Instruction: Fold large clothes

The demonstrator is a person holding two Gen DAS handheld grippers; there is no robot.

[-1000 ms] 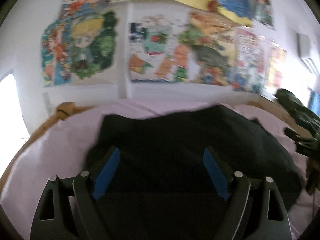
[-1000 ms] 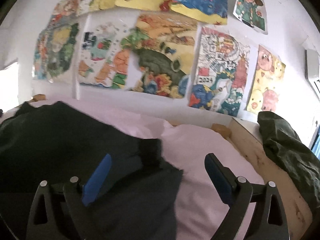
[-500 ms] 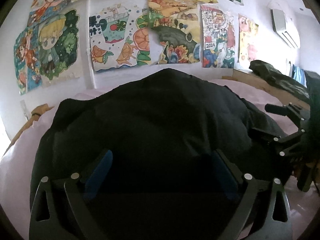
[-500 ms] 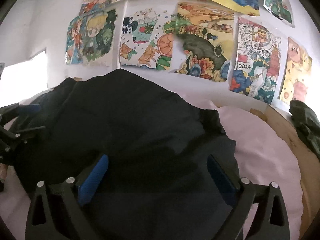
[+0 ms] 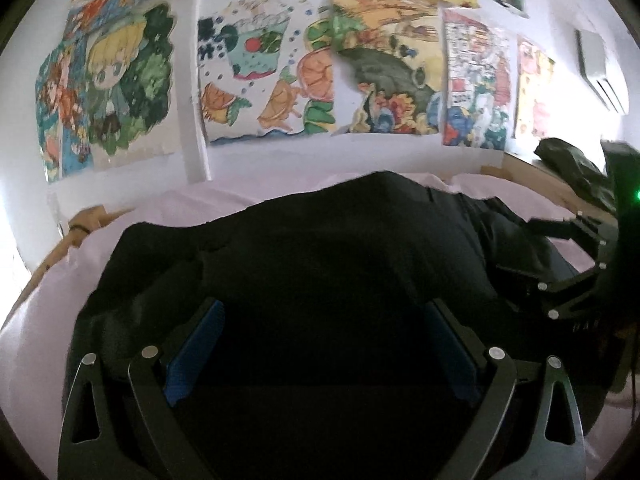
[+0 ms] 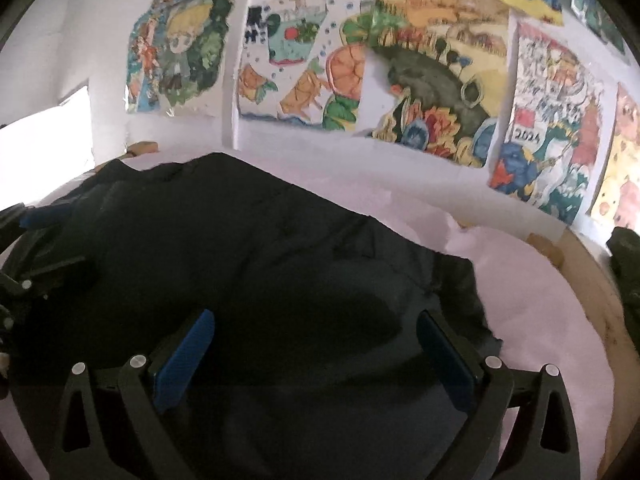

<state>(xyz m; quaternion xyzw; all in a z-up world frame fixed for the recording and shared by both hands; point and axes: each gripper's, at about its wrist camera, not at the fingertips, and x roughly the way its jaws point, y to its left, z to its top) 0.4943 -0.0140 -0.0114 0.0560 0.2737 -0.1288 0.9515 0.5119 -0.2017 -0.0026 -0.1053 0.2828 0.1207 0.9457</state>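
Lying spread beneath both wide-open tongs [image 5: 320,344] [image 6: 312,348], dark garment [image 5: 320,248] covers pink bed [image 6: 540,300].

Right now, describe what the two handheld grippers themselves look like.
The left gripper and the right gripper match: black frames with triangular cutouts, silver round pivot pins, and jaws lined with flat blue pads. Seen from the left wrist view, the right gripper's black body carries a small green light. No sleeve or hand shows clearly.

I see a matt dark cloth garment [image 5: 340,248] on a smooth pink sheet [image 6: 540,288], a bare wooden bedframe [image 6: 592,280], and paper drawings [image 5: 264,68].
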